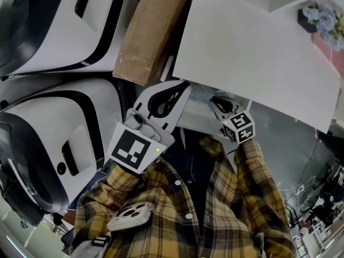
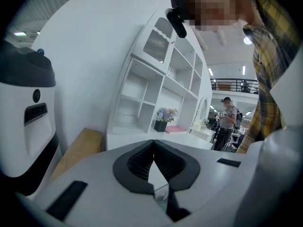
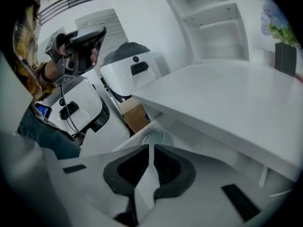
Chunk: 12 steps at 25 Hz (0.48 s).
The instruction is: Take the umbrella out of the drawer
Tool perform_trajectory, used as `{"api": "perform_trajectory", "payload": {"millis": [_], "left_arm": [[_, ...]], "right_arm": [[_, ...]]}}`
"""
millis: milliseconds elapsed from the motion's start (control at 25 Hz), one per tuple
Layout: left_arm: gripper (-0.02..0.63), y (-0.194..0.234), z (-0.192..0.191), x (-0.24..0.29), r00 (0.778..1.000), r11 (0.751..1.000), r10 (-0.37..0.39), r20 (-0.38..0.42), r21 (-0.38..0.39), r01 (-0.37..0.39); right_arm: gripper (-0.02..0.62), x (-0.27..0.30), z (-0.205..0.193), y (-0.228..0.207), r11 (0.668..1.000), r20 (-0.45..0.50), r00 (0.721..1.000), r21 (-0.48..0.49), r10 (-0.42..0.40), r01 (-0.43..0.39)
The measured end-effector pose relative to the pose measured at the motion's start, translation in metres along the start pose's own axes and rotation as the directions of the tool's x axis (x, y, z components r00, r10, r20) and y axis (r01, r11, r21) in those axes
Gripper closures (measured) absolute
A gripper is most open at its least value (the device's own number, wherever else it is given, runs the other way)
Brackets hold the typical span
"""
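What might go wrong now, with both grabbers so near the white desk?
1. The right gripper sits right at the edge of the white desk, so lifting it might knock the desk.
2. Both it and the left gripper have their jaws together. Pushed at something like that, they would probably bump it, not grab it.
3. The cardboard box is close beside the left gripper and might get nudged.

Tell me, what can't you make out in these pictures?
Umbrella: in no view; in the head view the white desktop covers whatever lies beneath.
Drawer: not clear; the right gripper view shows only a blurred pale shape under the desktop.
Flowers: cut off by the head view's edge.
Distant person: too small in the left gripper view.
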<state>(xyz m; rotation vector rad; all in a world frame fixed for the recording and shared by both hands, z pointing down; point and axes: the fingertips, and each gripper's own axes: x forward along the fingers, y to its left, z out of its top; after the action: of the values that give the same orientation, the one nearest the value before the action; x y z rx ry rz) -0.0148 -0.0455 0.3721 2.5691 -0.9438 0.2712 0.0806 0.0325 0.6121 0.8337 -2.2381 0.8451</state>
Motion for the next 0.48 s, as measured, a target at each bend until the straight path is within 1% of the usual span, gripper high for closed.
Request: {"api": "perform_trajectory", "payload": {"millis": [160,280,400,480], "left_arm": [[0.586,0.003,-0.004,0.003,1.0,1.0,0.008,-0.006,-0.002,-0.008],[0.586,0.003,-0.006,0.005,1.0,1.0,0.009,-0.006,0.001,-0.009],[0.586,0.004,-0.008,0.006,1.0,1.0,0.007,-0.009,0.003,-0.007],[0.586,0.003,-0.011,0.007,1.0,1.0,0.006,-0.015,0.001,-0.006]], "right_arm": [[0.571,0.01,-0.007,-0.006,1.0,-0.038,0.999,-0.017,0.017,-0.018],[0.51,0.014,-0.013,-0.005,0.999,-0.071,0.997,-0.041,0.03,-0.033],[0.468,0.019,-0.017,-0.007,0.996,-0.106,0.994,-0.082,0.023,-0.032],[0.422,0.022,-0.022,-0.007,0.993,-0.136,0.991,-0.112,0.015,-0.031]]}}
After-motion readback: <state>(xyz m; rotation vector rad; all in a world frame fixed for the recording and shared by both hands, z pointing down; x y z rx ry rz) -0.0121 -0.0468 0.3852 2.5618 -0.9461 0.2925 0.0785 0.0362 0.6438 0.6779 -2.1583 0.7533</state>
